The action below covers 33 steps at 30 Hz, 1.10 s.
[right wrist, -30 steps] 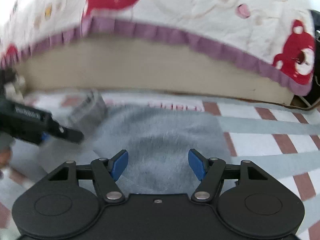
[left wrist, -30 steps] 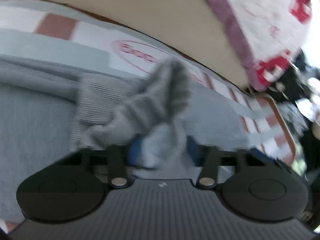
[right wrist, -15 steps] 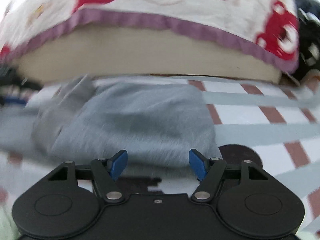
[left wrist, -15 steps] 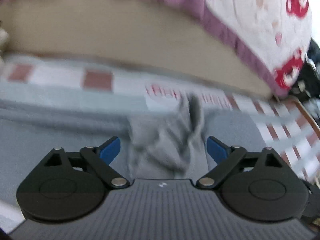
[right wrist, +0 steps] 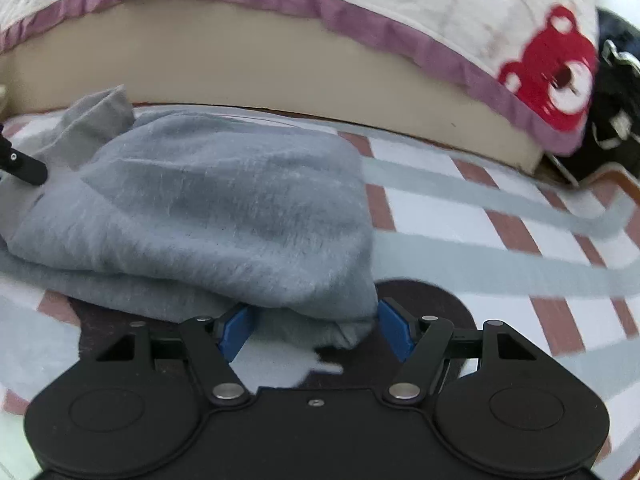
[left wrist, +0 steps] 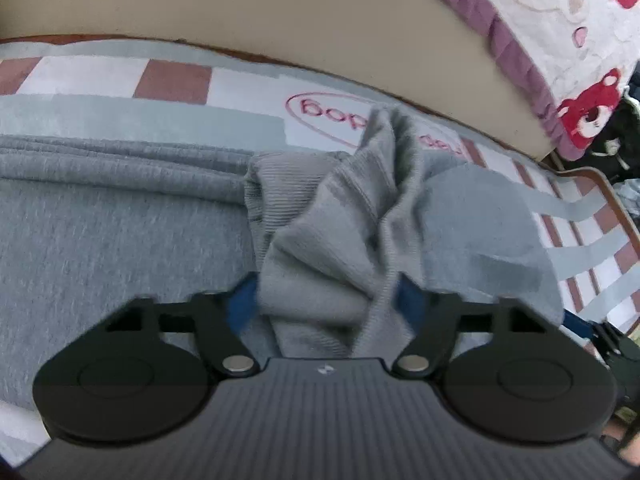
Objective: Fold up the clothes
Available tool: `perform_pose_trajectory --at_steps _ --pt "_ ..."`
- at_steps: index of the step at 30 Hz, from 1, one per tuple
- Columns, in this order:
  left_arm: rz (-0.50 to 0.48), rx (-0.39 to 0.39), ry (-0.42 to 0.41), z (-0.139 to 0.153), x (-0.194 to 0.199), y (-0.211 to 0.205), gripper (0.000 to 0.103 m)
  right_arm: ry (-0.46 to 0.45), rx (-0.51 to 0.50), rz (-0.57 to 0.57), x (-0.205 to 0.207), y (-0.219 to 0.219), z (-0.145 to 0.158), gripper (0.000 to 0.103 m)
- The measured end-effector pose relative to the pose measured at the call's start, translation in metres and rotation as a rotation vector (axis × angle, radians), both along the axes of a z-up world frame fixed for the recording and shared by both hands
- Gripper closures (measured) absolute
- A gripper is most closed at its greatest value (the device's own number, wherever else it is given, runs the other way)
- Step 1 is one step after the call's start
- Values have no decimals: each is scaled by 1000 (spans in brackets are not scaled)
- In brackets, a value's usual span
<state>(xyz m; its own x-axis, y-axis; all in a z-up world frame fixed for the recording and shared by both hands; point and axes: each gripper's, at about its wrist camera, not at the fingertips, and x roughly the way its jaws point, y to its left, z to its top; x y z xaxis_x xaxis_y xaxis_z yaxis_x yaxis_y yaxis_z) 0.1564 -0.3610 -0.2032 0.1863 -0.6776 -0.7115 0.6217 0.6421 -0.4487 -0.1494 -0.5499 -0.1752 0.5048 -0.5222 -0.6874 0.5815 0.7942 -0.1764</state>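
Observation:
A grey fleece garment [left wrist: 100, 240] lies spread on a checked mat [left wrist: 172, 80] on the floor. In the left wrist view its ribbed cuff and sleeve [left wrist: 340, 232] stand bunched up between the blue pads, and my left gripper [left wrist: 324, 304] is shut on that bunch. In the right wrist view the garment's folded body [right wrist: 224, 208] forms a soft mound. Its near corner [right wrist: 344, 320] lies between the fingers of my right gripper [right wrist: 316, 328], which is open just above the mat. The tip of the left gripper [right wrist: 20, 166] shows at the left edge there.
A bed's beige mattress side [right wrist: 260, 76] with a purple-trimmed bear-print cover [right wrist: 552, 68] runs along the back. Dark clutter [right wrist: 616, 92] sits at the far right. The mat [right wrist: 500, 232] lies bare to the right of the garment.
My left gripper opened half a second ago and has closed again on the bunched sleeve. The right gripper has come down and forward, so the garment's corner now lies between its open fingers.

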Motion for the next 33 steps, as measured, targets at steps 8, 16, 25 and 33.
perform_pose_trajectory --at_steps 8,16,25,33 --pt "-88 -181 -40 25 -19 -6 89 -174 31 -74 -7 -23 -4 65" --pt "-157 -321 -120 40 -29 -11 93 -306 31 -357 -28 -31 1 82" --pt "1 63 29 -1 -5 -7 24 -241 174 -410 -30 -36 -6 64" --pt "-29 -136 169 -26 15 -24 58 -360 259 -274 -47 25 28 62"
